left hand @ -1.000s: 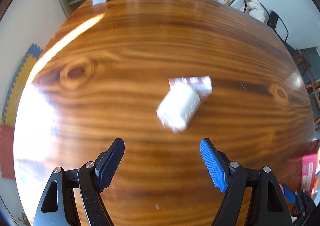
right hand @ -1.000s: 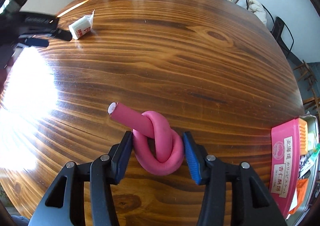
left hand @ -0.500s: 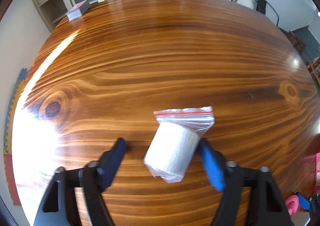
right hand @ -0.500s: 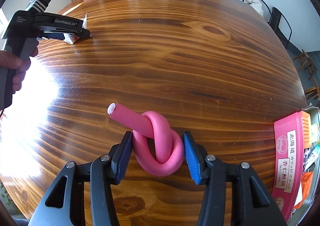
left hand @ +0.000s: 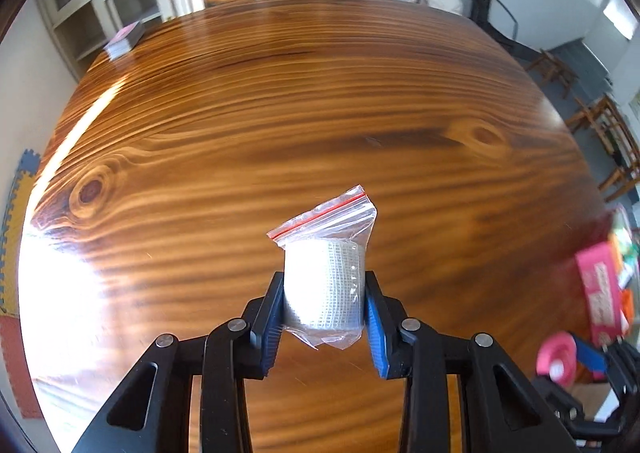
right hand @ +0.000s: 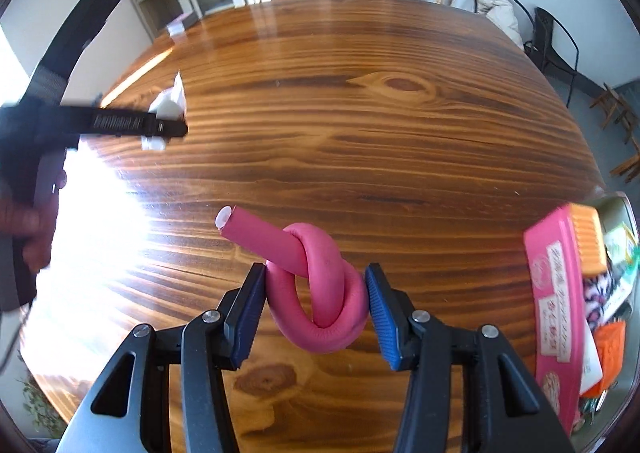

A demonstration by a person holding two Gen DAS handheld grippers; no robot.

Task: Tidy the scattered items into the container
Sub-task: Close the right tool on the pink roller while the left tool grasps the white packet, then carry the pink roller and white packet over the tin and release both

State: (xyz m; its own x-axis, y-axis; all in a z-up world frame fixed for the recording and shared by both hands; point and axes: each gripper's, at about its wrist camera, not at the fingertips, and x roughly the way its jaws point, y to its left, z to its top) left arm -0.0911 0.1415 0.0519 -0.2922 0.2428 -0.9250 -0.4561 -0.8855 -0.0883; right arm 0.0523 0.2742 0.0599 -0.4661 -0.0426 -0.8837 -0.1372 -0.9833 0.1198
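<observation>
My left gripper (left hand: 324, 301) is shut on a white bandage roll in a clear zip bag (left hand: 325, 285) and holds it above the wooden table (left hand: 280, 113). My right gripper (right hand: 316, 301) is shut on a knotted pink foam roller (right hand: 320, 293), its free end pointing up-left. The left gripper with the bagged roll (right hand: 166, 109) also shows at the left of the right wrist view. The container (right hand: 618, 293) at the table's right edge holds a pink box (right hand: 556, 301) and several other items.
A small stack of cards (left hand: 125, 39) lies at the table's far left corner. Cabinets stand behind the table. Chairs stand at the right. Bright glare covers the table's left part.
My left gripper closed on the bagged bandage roll and lifted it off the table. My right gripper kept its hold on the pink roller and rose a little.
</observation>
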